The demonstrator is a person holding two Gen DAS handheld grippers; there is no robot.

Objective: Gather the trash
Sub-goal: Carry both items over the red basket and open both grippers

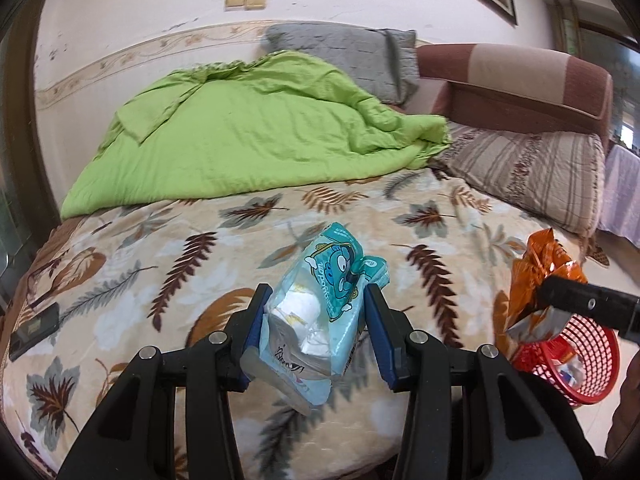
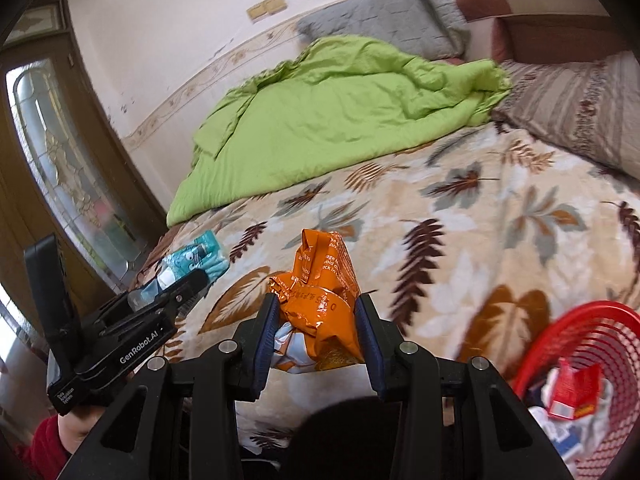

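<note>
My left gripper [image 1: 316, 300] is shut on a teal plastic wipes packet [image 1: 320, 300] with a cartoon face, held above the leaf-patterned bedspread [image 1: 160, 280]. My right gripper [image 2: 318, 314] is shut on a crumpled orange snack bag [image 2: 320, 300], also held above the bed. The orange bag shows at the right of the left wrist view [image 1: 532, 280], just above the red mesh basket [image 1: 592, 360]. The basket sits at the lower right of the right wrist view [image 2: 600, 328] and holds a red carton [image 2: 576, 388] and other scraps. The left gripper with the teal packet [image 2: 200, 260] shows at the left there.
A green duvet [image 1: 248, 132] lies bunched at the head of the bed, with a grey pillow [image 1: 352, 56] and a striped pillow [image 1: 528, 172] beside it. A dark phone-like object [image 1: 34, 330] lies at the bed's left edge. A wooden door with glass [image 2: 60, 160] stands at the left.
</note>
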